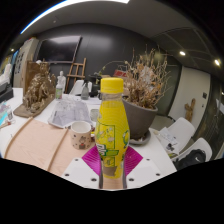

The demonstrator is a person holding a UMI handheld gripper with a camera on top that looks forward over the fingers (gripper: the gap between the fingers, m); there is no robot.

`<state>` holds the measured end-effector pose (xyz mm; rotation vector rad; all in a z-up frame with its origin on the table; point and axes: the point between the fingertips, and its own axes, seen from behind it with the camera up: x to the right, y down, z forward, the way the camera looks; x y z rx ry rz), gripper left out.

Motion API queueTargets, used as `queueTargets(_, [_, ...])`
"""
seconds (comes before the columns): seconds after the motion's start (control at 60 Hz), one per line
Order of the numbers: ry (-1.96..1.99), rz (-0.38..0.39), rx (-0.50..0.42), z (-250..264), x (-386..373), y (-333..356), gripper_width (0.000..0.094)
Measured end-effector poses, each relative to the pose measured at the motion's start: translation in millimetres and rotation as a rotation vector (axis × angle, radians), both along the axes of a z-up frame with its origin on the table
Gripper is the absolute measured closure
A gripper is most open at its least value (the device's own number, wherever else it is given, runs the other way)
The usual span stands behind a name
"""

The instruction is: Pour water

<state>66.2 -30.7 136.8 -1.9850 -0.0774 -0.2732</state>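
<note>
I have the yellow bottle (112,128) between the jaws, upright, yellow cap on; the magenta pads (94,160) sit at its lower half on both sides and look pressed against it, so I read the gripper (110,165) as clenched on the bottle; whether its base is touching the desk (40,140) or lifted clear I cannot tell.

Progress: early; bottle is gripped, not tilted, cap looks in place, nothing poured as far as I can see; left to do, by my judgement: get the cap off if it is really sealed, carry the bottle over a receiver, tilt, pour, set back down.

Likely receiver: small patterned cup (81,135) just beside the bottle toward the middle of the desk; I cannot see inside it, so empty or not is unknown; behind it a clear plastic container (70,112), also a candidate.

Around: dark pot with a dried plant (140,95) close behind the bottle, twigs spreading wide; second dried plant (38,88) toward the far edge of the desk; small bottle (60,84) near it; white objects (185,135) off the other edge, unclear what.

In the way: cup is very near the bottle, so a tilt could knock it; plant twigs overhang behind, risk of snagging if I lift high; cap is the main blocker.
</note>
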Motion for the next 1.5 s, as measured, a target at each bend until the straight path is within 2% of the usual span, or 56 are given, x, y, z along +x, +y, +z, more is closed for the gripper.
queueTargets(0.133, [-0.225,-0.019,-0.01,16,45,46,0.0676])
queueTargets(0.267, [-0.544,0.015,-0.011,35,71,96,0.0675])
queueTargets(0.433, [-0.97,0.119,-0.021,40,70,145,0.0673])
queueTargets(0.6, [-1.362,0.209,0.013,49,56,174,0.0675])
queueTargets(0.9, [-1.614,0.306,0.01,39,42,192,0.0675])
queueTargets(1.1, [-1.474,0.28,0.003,41,45,188,0.0674])
queueTargets(1.183, [-1.325,0.263,0.032,49,41,181,0.0674])
queueTargets(1.35, [-0.706,0.203,0.101,68,26,164,0.0674])
queueTargets(1.5, [-0.173,0.165,0.086,54,17,160,0.0674])
